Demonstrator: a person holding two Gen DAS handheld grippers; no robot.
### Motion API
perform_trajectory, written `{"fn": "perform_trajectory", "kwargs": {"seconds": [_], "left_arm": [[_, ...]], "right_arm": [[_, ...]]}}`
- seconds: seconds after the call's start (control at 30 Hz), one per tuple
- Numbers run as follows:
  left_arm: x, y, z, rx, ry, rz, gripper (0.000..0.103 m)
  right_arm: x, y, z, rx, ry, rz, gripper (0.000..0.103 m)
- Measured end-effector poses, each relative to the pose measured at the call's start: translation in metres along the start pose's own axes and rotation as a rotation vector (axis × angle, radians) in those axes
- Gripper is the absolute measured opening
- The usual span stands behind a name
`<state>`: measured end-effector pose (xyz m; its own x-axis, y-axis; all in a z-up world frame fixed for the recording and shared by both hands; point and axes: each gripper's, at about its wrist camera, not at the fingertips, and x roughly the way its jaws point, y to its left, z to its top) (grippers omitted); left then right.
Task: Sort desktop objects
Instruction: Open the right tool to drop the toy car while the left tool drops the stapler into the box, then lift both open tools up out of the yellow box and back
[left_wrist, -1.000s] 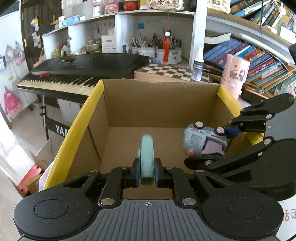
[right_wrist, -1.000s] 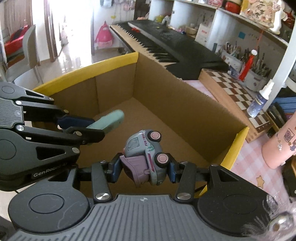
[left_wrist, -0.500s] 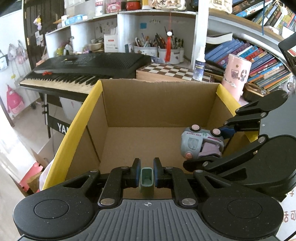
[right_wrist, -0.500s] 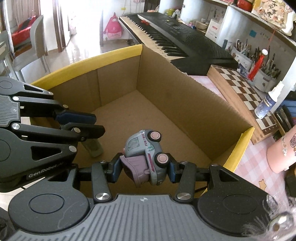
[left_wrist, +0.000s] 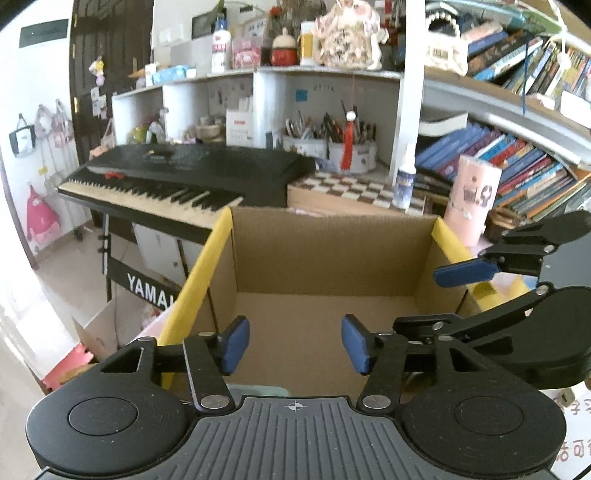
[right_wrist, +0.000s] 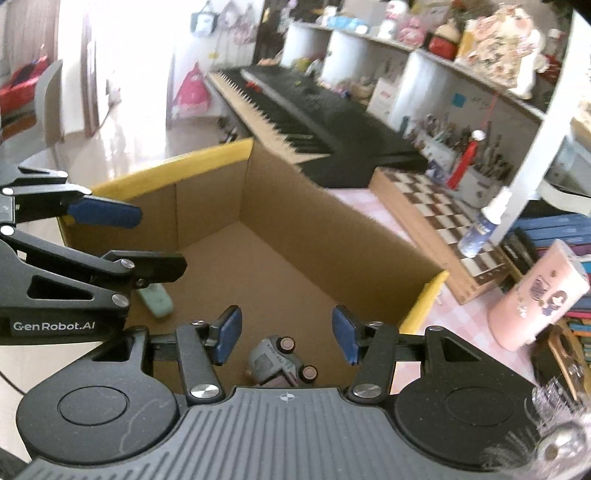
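Observation:
An open cardboard box with yellow rims (left_wrist: 201, 273) (right_wrist: 166, 173) lies below both grippers. On its floor rests a mint-green flat piece (right_wrist: 155, 301); only its edge (left_wrist: 258, 389) peeks out under my left gripper. A grey and pink toy car (right_wrist: 279, 360) also sits on the box floor, beneath my right gripper (right_wrist: 286, 334). That gripper's jaws are opening, and its pads are clear of the car. My left gripper (left_wrist: 295, 347) hangs over the box with its jaws opening and nothing between them. Each gripper appears in the other's view: the right gripper (left_wrist: 443, 295), the left gripper (right_wrist: 140, 240).
Behind the box stand a black keyboard (left_wrist: 177, 177), a wooden chessboard (left_wrist: 354, 188), a spray bottle (left_wrist: 404, 181) and a pink cup (left_wrist: 472, 199). Shelves with pen pots (left_wrist: 332, 147) and books (left_wrist: 517, 162) fill the back and right.
Both grippers opened. The left let go of the mint-green piece and the right let go of the toy car; both now lie on the box floor. Both grippers rose a little.

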<state>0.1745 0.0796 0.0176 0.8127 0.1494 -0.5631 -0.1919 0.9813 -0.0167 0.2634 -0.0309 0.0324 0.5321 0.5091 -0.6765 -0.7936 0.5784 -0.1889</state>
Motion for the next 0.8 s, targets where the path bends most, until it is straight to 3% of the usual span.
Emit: {"fn": "perform_trajectory", "kwargs": {"seconds": [0.2, 0.5, 0.8], "left_arm": [[-0.019, 0.003, 0.001, 0.003, -0.053, -0.003, 0.074], [-0.047, 0.011, 0.001, 0.0, -0.116, -0.021, 0.08], [-0.067, 0.029, -0.011, -0.008, -0.139, -0.026, 0.083]], "right_arm": [[-0.027, 0.005, -0.003, 0.088, -0.069, -0.052, 0.052], [-0.069, 0.014, -0.014, 0.245, -0.17, -0.159, 0.054], [-0.095, 0.034, -0.029, 0.369, -0.205, -0.263, 0.054]]}}
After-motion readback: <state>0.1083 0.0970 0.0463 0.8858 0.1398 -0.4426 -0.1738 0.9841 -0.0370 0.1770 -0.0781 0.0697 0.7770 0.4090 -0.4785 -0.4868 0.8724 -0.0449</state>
